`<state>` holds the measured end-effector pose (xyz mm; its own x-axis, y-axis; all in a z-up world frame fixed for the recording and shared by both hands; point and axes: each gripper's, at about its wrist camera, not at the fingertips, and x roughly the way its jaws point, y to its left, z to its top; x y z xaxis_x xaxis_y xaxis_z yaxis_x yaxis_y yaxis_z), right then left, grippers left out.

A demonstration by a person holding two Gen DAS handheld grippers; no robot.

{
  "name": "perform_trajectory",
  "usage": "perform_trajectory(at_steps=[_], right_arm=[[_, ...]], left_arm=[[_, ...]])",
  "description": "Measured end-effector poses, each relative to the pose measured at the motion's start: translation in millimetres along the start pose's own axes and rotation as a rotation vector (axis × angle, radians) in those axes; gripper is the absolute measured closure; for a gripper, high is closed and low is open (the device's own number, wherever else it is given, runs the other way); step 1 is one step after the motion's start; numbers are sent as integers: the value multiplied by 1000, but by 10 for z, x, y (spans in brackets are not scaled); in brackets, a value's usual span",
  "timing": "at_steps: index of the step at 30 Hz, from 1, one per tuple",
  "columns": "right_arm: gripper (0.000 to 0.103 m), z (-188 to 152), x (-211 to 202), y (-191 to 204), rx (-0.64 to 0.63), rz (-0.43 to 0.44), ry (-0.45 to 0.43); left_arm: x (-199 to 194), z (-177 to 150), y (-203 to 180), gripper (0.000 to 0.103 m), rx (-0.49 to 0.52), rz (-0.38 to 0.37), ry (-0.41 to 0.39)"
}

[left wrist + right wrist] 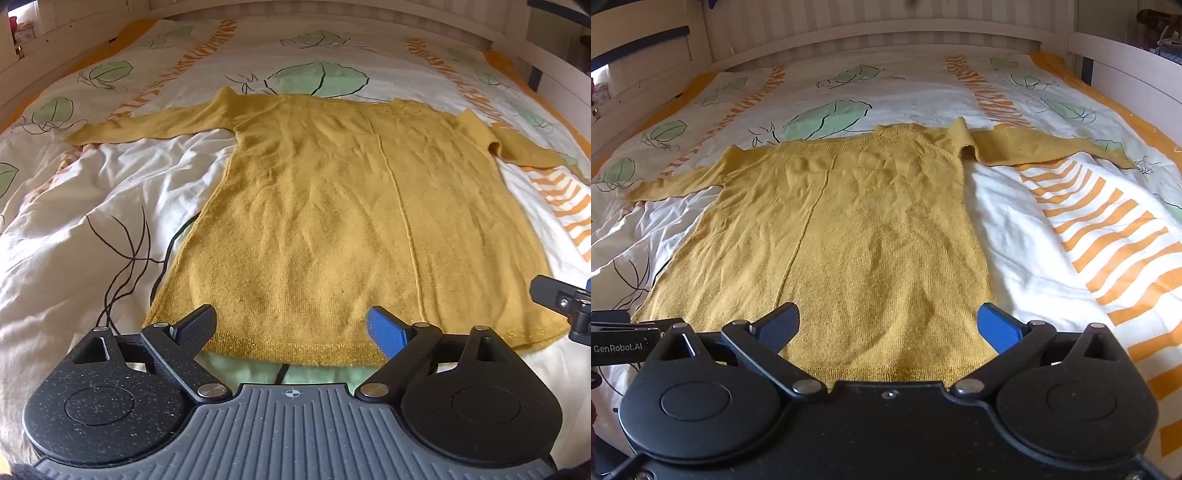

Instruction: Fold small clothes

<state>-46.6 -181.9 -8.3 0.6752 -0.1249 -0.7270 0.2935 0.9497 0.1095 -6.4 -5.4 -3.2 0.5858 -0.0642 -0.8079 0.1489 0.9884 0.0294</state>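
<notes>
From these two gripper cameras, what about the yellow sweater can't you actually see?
- Hem of the yellow sweater, right wrist view: its middle is hidden by the right gripper.
- Right sleeve end, left wrist view: cut off by the frame edge.
- Neckline: too far and flat to read.
- Underside: hidden against the duvet.
</notes>
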Motion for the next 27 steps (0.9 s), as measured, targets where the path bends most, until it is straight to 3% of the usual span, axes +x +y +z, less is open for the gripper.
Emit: perform_trajectory(at_steps=[27], right_arm=[[0, -15, 54, -22, 26, 20, 28]], left_arm=[[61, -50, -61, 14, 16, -14, 19]])
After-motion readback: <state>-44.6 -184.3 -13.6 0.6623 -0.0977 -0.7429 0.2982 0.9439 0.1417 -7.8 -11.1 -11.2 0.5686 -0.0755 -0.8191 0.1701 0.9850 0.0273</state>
